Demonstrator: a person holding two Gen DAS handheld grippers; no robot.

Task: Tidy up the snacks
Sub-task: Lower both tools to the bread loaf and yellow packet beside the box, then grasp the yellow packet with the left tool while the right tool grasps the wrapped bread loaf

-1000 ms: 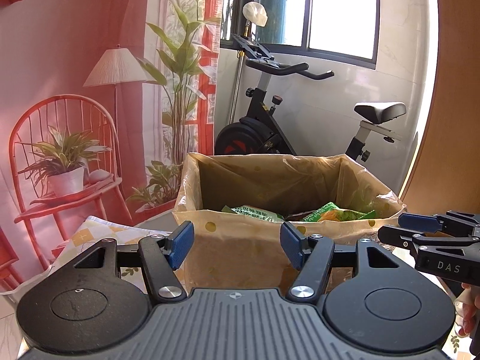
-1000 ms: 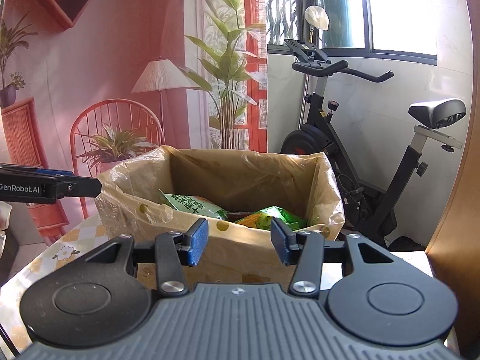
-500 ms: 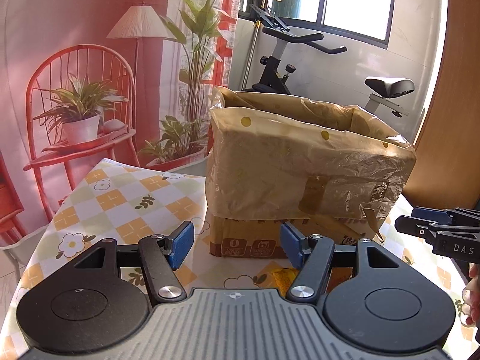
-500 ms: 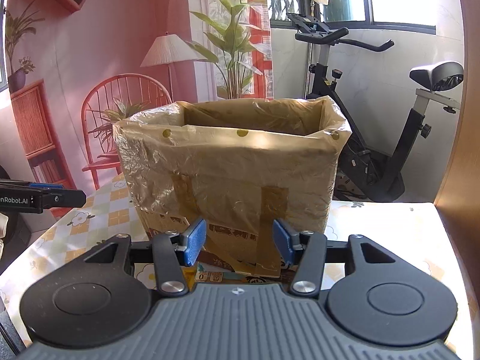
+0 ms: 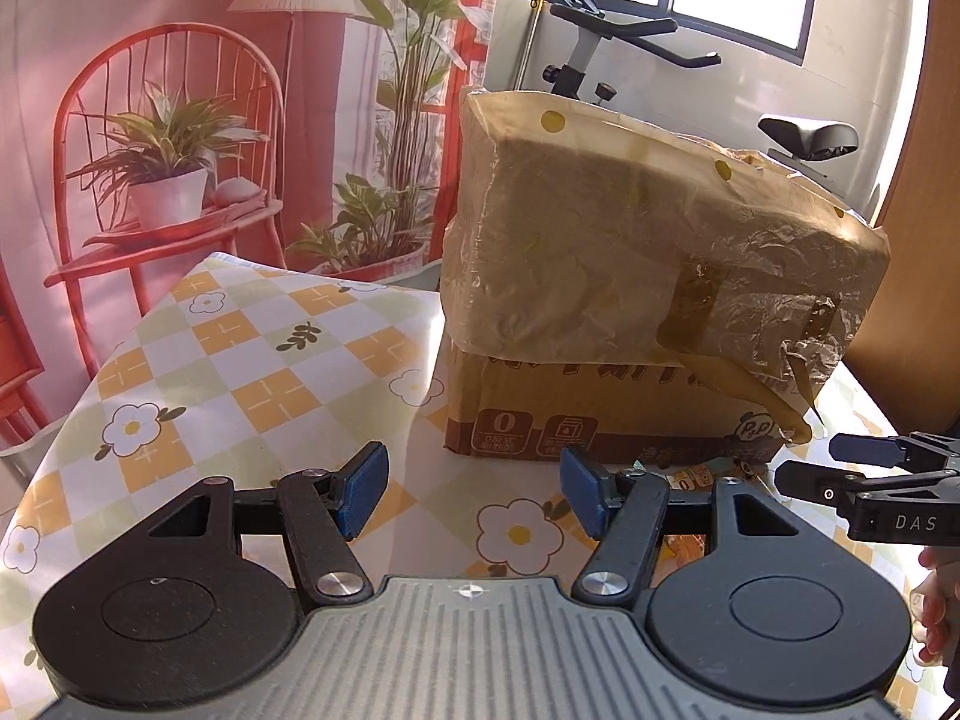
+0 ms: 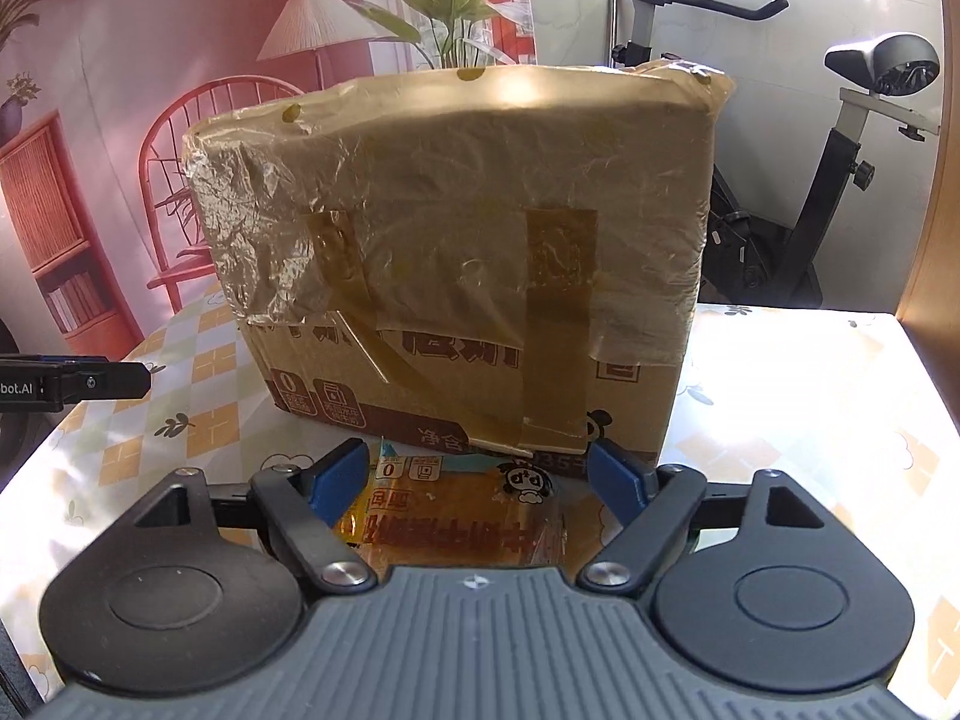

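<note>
Pick-up step: your right tool (image 6: pixel 477 474) straddles the snack packet (image 6: pixel 456 510) before the box (image 6: pixel 468 252), jaws apart; left tool (image 5: pixel 471 489) apart, empty. Next: lower, clamp.

Snack packet (image 6: pixel 462 516) between spread jaws, before box (image 6: pixel 468 252).

Bright window backlight, tabletop glare (fisheye-warped edges).

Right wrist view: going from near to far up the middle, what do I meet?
right gripper → orange snack packet lying on the table → taped cardboard box → exercise bike by the window.
</note>
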